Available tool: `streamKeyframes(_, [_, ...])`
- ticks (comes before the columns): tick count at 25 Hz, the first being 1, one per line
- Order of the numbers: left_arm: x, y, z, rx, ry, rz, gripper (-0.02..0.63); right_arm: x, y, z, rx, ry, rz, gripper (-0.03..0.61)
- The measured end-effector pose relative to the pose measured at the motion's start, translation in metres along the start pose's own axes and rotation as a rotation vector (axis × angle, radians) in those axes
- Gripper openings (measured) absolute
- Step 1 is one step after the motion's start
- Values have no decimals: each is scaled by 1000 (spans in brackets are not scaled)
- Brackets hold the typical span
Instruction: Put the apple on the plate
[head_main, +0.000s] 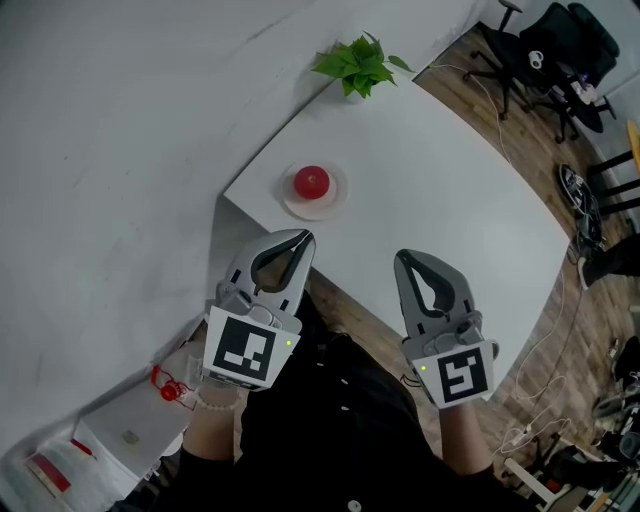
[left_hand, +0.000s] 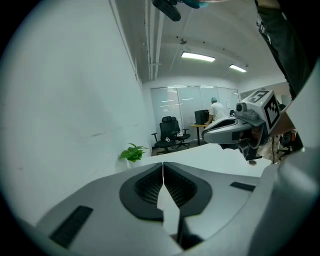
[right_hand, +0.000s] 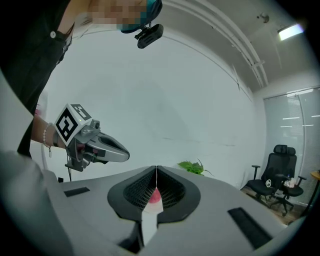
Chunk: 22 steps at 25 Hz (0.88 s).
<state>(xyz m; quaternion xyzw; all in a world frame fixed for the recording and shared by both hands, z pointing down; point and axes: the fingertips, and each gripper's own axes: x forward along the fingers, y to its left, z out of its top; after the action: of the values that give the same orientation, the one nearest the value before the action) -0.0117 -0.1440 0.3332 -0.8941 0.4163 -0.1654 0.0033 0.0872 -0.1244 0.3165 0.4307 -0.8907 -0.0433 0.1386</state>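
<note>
Now that the apple (head_main: 311, 182) sits on the plate (head_main: 340, 203) by the table's (head_main: 450, 210) near-left corner, the job looks done. Left tool (head_main: 298, 243) and right tool (head_main: 405, 260) hover off the near edge, jaws pressed together, gripping nothing.

One apple (head_main: 311, 182); one plate (head_main: 339, 199); one plant (head_main: 358, 66); two hand-held grippers (head_main: 302, 239) (head_main: 402, 258).

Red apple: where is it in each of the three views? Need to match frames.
Head view: red apple on the round white plate, upper centre.
Left gripper view: not in it.
Right gripper view: low centre, a red sliver behind the shut jaws.
Shared landmark: green leafy plant.
</note>
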Motion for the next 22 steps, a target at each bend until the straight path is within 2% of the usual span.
streamKeyframes(9, [-19, -4, 8, -2, -11, 47, 15, 2, 10, 9, -35, -30, 46, 41])
streamKeyframes(22, [-22, -14, 8, -2, -9, 39, 15, -1, 15, 10, -54, -29, 63, 40])
